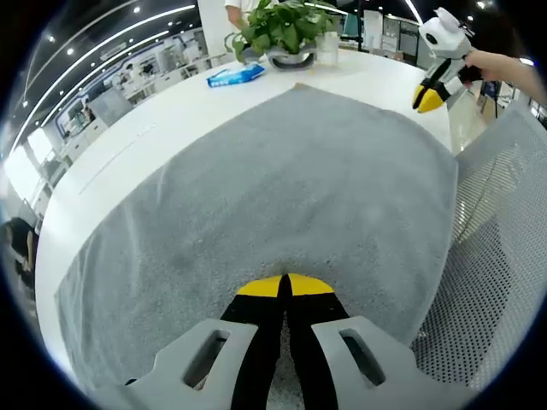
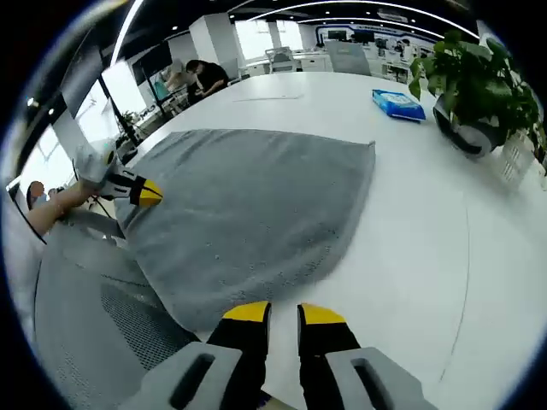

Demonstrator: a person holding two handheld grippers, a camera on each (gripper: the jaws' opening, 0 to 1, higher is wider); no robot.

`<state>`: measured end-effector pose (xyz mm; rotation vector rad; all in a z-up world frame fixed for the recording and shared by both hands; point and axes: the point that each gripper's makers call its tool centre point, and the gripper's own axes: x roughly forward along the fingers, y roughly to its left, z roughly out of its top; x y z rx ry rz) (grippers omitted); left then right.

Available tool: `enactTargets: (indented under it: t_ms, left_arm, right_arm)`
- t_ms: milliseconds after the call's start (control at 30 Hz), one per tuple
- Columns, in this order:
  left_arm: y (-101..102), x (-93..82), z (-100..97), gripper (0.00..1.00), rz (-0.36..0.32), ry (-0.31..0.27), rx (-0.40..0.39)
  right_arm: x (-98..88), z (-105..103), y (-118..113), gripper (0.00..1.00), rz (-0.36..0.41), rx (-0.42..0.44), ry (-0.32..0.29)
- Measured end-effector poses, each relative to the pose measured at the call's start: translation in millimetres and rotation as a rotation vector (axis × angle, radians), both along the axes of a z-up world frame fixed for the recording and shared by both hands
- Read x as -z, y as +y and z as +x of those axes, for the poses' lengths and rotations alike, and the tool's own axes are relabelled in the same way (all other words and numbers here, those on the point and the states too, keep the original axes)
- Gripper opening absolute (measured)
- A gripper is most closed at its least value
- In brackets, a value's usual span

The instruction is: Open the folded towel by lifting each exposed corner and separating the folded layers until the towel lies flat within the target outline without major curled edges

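Grey towel (image 1: 291,196) spread on white bench (image 1: 171,111), one edge overhanging toward mesh chair (image 1: 500,256). Left gripper (image 1: 285,284) pressed together at towel's near edge; right gripper (image 2: 284,313) slightly parted, just off towel corner, likely repositioning.

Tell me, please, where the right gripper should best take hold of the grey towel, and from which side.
Probably the towel corner nearest the right gripper, approached from the table edge: that corner hangs slightly over the white table edge, so one jaw can slide beneath it.
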<state>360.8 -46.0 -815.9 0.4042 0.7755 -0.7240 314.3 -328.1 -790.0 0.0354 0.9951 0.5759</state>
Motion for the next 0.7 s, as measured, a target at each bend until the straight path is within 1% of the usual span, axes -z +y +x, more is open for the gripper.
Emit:
enactTargets:
  t_ms: [33, 67, 133, 167, 200, 233, 267, 400, 467, 633, 700]
  left_arm:
    - [0.1, 0.0, 0.0, 0.01, -0.002, 0.001, -0.001]
    - [-0.2, 0.0, -0.3, 0.01, -0.003, 0.000, -0.001]
    - [-0.9, -0.5, -0.8, 0.01, 0.004, -0.005, 0.007]
    - [-1.0, -0.5, -0.9, 0.01, 0.004, -0.005, 0.008]
    - [-1.2, -0.6, -0.8, 0.01, 0.006, -0.005, 0.010]
    - [-1.2, -0.7, -0.8, 0.01, 0.006, -0.005, 0.010]
    - [-1.3, -0.7, -0.8, 0.01, 0.006, -0.004, 0.010]
    - [-1.5, -0.8, -1.2, 0.01, 0.009, -0.005, 0.014]
    - [-1.5, -0.9, -1.4, 0.01, 0.011, -0.006, 0.016]
    - [-0.8, -0.8, -1.2, 0.01, 0.008, -0.004, 0.016]
    - [-0.6, -0.7, -1.3, 0.01, 0.009, -0.004, 0.016]
  right_arm:
    - [0.2, -2.6, 6.1, 0.09, 0.045, 0.034, 0.030]
    - [1.1, -6.0, 13.2, 0.09, 0.103, 0.083, 0.084]
    - [3.1, -6.1, 20.8, 0.09, 0.148, 0.129, 0.115]
    - [4.0, -6.0, 21.1, 0.08, 0.147, 0.133, 0.118]
    - [9.0, -8.4, 21.7, 0.04, 0.122, 0.127, 0.139]
    - [11.1, -9.1, 21.1, 0.02, 0.103, 0.131, 0.143]
    - [13.3, -9.1, 19.0, 0.01, 0.080, 0.136, 0.145]
    - [11.0, -8.6, 23.7, 0.00, 0.082, 0.135, 0.147]
    - [6.4, -3.7, 25.4, 0.00, 0.102, 0.140, 0.131]
    - [-10.8, 10.3, 38.6, 0.00, 0.170, 0.151, 0.088]
    - [-13.6, 17.8, 42.0, 0.00, 0.174, 0.156, 0.078]
